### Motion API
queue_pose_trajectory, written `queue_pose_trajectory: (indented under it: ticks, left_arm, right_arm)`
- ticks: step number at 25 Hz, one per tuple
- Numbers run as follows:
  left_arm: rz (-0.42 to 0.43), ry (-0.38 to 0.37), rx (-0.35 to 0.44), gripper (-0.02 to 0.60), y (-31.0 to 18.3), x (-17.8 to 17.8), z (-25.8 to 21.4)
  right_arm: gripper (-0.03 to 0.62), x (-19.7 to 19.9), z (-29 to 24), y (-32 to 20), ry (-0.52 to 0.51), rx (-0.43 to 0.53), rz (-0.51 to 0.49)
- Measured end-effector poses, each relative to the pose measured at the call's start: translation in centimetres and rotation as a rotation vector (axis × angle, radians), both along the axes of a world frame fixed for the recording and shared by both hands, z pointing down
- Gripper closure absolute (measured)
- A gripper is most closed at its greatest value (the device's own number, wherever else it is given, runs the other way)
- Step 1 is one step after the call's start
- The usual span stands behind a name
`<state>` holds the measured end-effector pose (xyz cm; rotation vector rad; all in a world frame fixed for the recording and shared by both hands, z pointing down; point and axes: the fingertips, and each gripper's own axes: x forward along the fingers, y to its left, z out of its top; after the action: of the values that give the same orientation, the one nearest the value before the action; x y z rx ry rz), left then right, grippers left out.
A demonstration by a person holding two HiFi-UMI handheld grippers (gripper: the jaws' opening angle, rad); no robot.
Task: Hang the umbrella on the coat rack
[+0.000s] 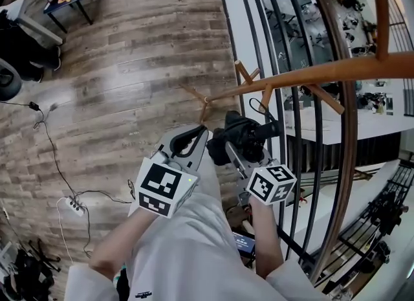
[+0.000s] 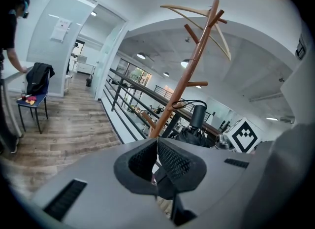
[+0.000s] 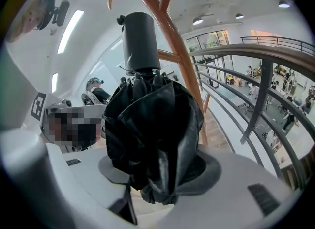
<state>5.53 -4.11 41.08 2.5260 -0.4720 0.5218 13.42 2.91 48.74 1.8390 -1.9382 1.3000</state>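
Your right tongs (image 3: pixel 158 171) are clamped round the bundled canopy of the folded black umbrella (image 3: pixel 150 119). Its stubby handle (image 3: pixel 140 38) points up toward the wooden coat rack (image 3: pixel 182 41). In the head view, the umbrella sits just below the rack's lower pegs (image 1: pixel 266 96); I cannot tell whether it touches any of them. Your left tongs (image 2: pixel 157 144) are pressed together with nothing between them, just beside the umbrella. A black railing (image 1: pixel 288 144) runs beside the rack.
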Motion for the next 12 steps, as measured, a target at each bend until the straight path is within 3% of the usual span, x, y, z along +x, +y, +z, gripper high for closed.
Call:
queue_pose_trajectory:
  ticks: [12]
  left_arm:
    - [0.008,-0.004,-0.011,0.554,1.0,0.6,0.6]
  right_arm:
    - [0.345,1.8,2.0,1.9,-0.018,-0.04,0.069]
